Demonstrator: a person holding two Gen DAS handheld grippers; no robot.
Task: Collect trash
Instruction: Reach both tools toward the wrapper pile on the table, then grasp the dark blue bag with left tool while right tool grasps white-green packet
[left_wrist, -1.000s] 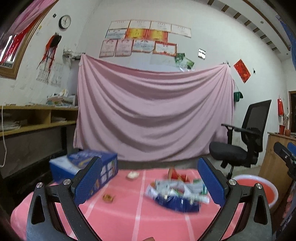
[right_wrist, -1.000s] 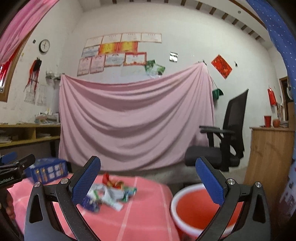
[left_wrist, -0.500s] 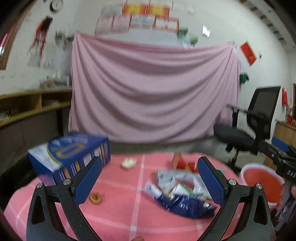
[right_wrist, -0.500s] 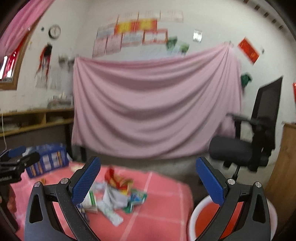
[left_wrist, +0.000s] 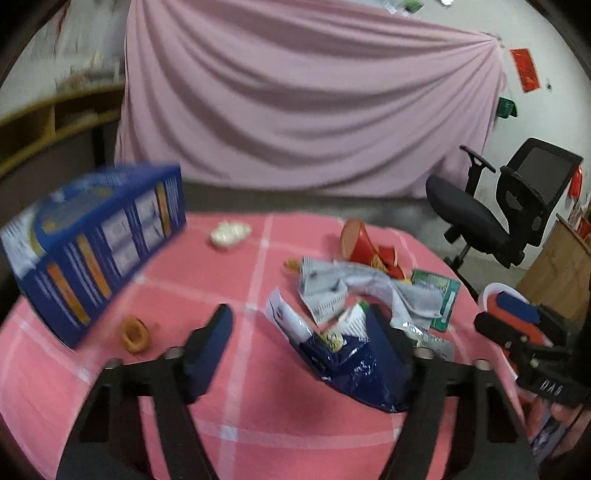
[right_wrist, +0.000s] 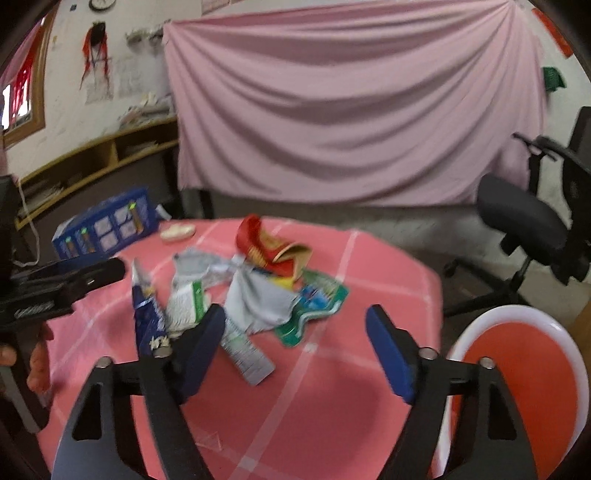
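Both tools have just been closing, yet their jaws stand apart, gripping nothing: the left tool (left_wrist: 301, 334) frames a dark blue wrapper (left_wrist: 354, 369), the right tool (right_wrist: 295, 328) a grey wrapper (right_wrist: 258, 299). This trash pile lies mid pink tabletop (right_wrist: 332, 398), the red basin (right_wrist: 524, 387) beside its right edge.

Only partly legible white letters — "DA…" — on the right gripper (left_wrist: 543, 354).

Bare pink tablecloth (right_wrist: 332, 406) lies open before the wrapper heap (right_wrist: 236, 295); blue box (left_wrist: 96, 251) flanks left
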